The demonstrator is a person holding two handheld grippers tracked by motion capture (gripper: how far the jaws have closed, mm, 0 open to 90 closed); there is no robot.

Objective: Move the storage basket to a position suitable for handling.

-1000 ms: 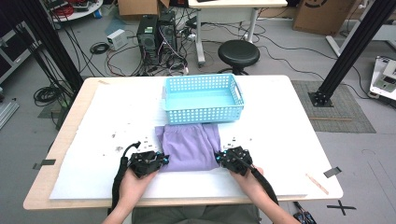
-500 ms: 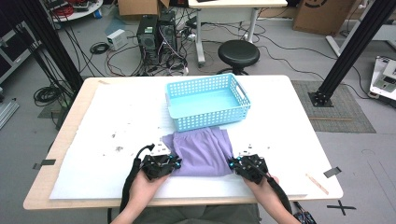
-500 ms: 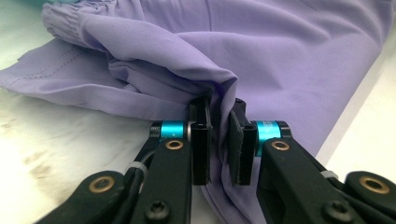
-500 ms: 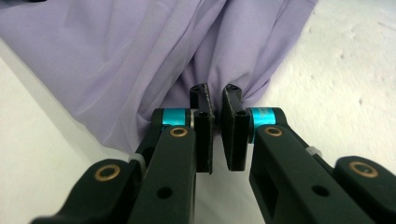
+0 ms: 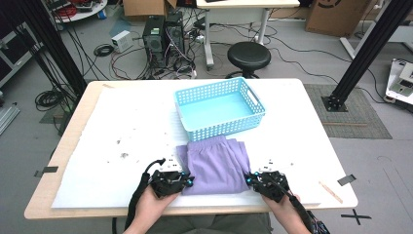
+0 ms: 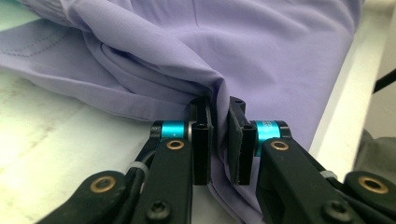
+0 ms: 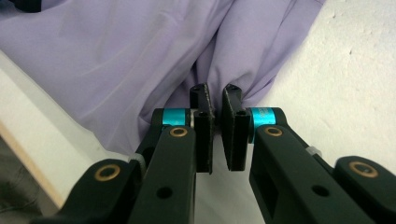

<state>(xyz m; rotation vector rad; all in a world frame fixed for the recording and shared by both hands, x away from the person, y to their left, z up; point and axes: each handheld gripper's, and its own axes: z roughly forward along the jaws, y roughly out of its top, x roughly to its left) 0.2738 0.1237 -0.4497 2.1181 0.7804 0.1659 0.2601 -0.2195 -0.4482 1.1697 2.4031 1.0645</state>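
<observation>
— Lilac cloth (image 5: 215, 165), thin and creased, lies flat near the table's front edge, between the two hands. What has hold of it?

— Both tools. Left gripper (image 5: 187, 181) bites the cloth's near left corner. In the left gripper view (image 6: 219, 140) a pinched ridge of fabric (image 6: 261, 56) runs up between the black jaws, which are clamped tight on it. Right gripper (image 5: 248, 181) does the same on the near right corner; the right gripper view (image 7: 215, 135) shows folds (image 7: 140, 51) gathered into the narrow slot between its jaws, also clenched on the cloth.

— Hands?

— Left hand (image 5: 155, 204) and right hand (image 5: 285, 208) come in from the bottom edge, each wrapped round its tool, black cable trailing back along the forearm.

— What does the cloth rest on?

— White sheet (image 5: 122, 126) covering most of the wooden table (image 5: 44, 207). Dark specks (image 5: 122, 155) on the sheet, left of the cloth. Strips of tape at the table's near corners.

— Beyond the cloth?

— Turquoise plastic basket (image 5: 220, 127), latticed walls, sitting slightly askew. The cloth's far edge lies just against the basket's near wall; whether it touches, cannot tell.

— Past the table?

— Black round stool (image 5: 249, 54) on the grey floor, two dark computer towers (image 5: 163, 34) with a tangle of cables, a light desk leg, cardboard boxes (image 5: 331, 14) at the back. Black frame posts (image 5: 370, 48) stand either side.
</observation>
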